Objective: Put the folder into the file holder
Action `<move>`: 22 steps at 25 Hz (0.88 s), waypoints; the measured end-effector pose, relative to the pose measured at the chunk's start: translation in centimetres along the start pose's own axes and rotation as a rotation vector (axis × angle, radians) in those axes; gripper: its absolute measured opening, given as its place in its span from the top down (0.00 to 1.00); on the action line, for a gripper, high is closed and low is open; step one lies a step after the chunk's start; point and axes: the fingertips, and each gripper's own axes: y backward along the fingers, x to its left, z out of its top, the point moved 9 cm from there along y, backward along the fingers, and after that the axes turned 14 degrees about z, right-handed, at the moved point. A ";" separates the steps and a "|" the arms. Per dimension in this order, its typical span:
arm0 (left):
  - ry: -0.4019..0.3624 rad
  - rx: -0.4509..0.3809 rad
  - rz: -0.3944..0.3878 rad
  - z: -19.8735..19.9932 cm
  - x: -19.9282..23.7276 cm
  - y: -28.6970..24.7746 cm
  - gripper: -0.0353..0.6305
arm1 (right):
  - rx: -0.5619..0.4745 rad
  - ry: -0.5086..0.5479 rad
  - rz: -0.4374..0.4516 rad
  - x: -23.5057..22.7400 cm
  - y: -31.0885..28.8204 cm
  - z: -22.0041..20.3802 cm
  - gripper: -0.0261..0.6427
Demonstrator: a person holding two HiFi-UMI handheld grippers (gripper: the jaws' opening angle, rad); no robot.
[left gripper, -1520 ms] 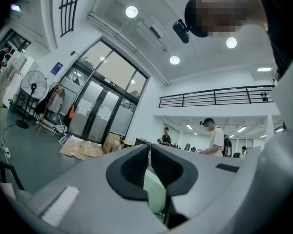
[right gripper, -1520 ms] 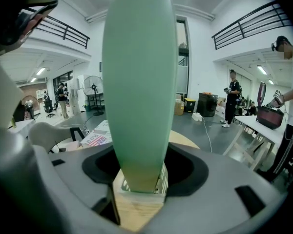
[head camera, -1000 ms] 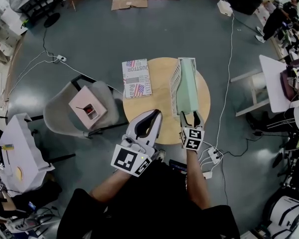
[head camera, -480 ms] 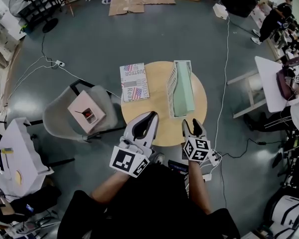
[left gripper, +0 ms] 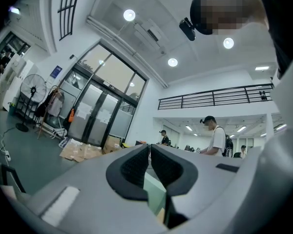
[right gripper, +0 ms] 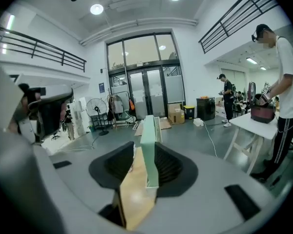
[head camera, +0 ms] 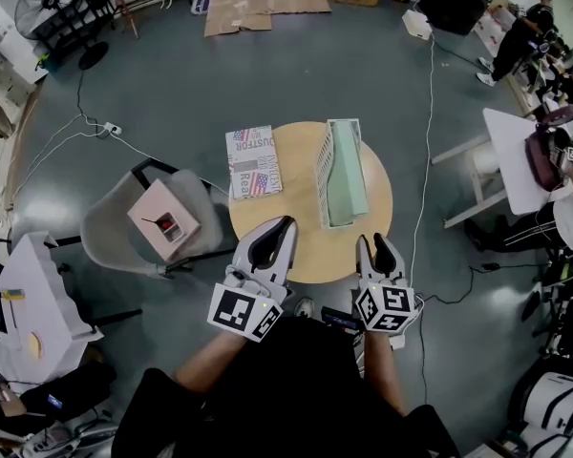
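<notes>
Sitting in the white file holder [head camera: 325, 172] on the round surface [head camera: 301, 175], the green folder [head camera: 347, 181] looks placed, yet a careless swing of the empty right hand-held gripper [head camera: 375, 241], jaws half apart and just closing, or the closed, empty left hand-held gripper [head camera: 278, 225] could topple it.

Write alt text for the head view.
A green folder sits in a white file holder on a round wooden table, a magazine at its left. Near the table's front edge, the left gripper is shut; the right gripper has just been closing its jaws, nothing between them.
</notes>
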 end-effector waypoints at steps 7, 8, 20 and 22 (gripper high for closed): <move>0.000 -0.001 0.004 -0.1 -0.5 -0.1 0.92 | -0.106 0.019 -0.009 1.4 2.8 3.1 0.88; -0.001 0.001 0.000 -0.2 -0.6 0.0 0.92 | -0.120 0.024 -0.009 1.7 3.1 3.5 0.89; 0.003 0.023 -0.012 -0.8 -0.9 0.1 0.92 | -0.176 0.050 -0.005 3.4 4.6 4.5 0.97; 0.003 0.022 -0.011 -0.8 -0.9 0.1 0.92 | -0.171 0.048 -0.006 3.4 4.5 4.4 0.97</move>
